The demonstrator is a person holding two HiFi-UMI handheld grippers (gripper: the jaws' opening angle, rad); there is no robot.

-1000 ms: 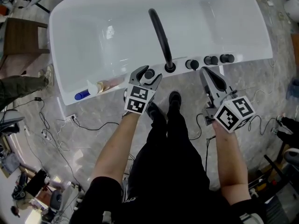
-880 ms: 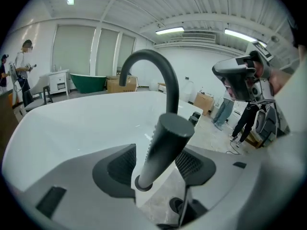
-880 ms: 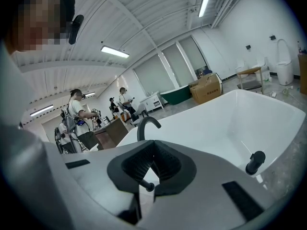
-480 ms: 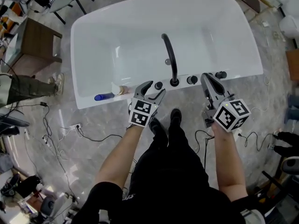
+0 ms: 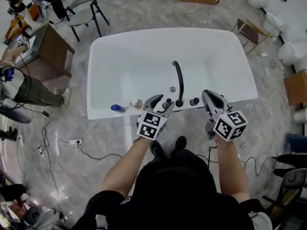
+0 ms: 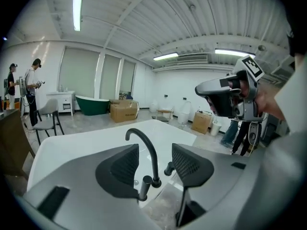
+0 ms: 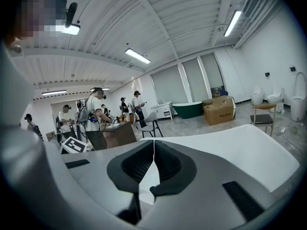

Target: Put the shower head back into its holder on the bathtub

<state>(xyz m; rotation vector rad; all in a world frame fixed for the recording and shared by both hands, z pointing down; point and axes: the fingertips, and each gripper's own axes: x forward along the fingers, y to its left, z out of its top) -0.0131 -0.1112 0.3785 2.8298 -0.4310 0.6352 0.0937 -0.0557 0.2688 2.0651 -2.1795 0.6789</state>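
I note left gripper (image 5: pixel 161 100) fingers (image 6: pixel 122 169) wide, closing on nothing; right gripper (image 5: pixel 207 95) fingers pressed together, empty, beside the bathtub (image 5: pixel 144 35).

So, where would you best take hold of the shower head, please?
Probably the shower head by its slim upright body, coming from the near, floor side with jaws either side: it stands vertical, and the spout crowds its right.

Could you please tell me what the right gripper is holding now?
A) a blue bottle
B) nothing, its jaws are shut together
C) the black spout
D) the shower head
B: in the right gripper view the right gripper has its jaws closed on each other with nothing between them, and only the white bathtub lies beyond.
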